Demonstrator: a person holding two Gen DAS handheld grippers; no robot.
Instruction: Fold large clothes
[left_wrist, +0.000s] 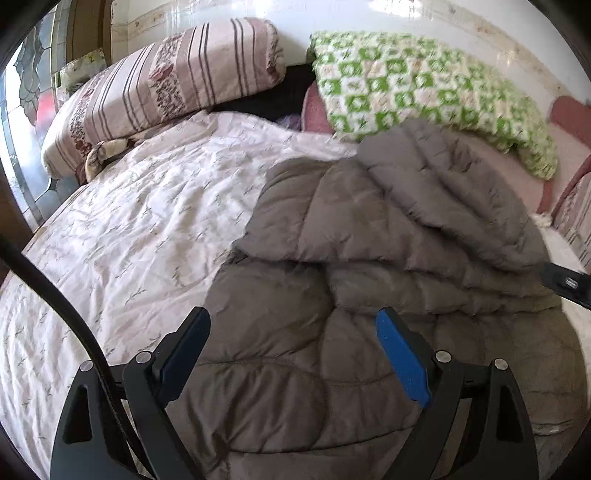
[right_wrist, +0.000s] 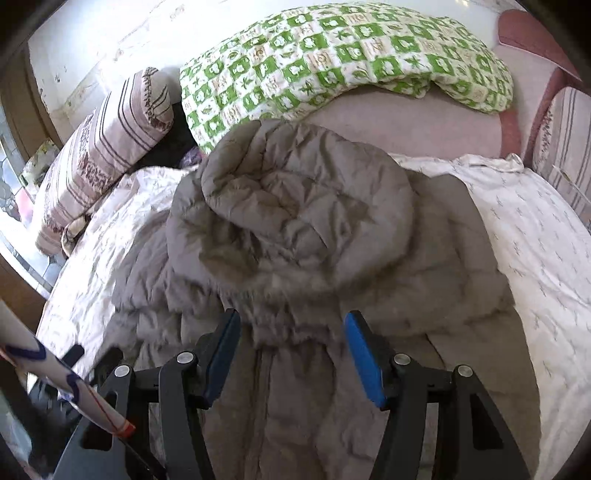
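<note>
Daylight floods in from the window (left_wrist: 26, 122) at my left, washing out the glossy wall (left_wrist: 369, 22) beyond it with glare. The green checked quilt (left_wrist: 424, 99) under that wall smears with motion blur in my left view. Both views bend strongly and darken toward their round rims.

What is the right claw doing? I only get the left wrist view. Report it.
Observer: The right claw is open, nothing between its pads, poised over the grey jacket.
Operator: Tell me what lies just ahead of it.
Observer: The hood, bunched into a rounded heap on the jacket's upper part.
Operator: Now give me the far side.
Observer: The white sheet reaches well past the jacket's right edge.
</note>
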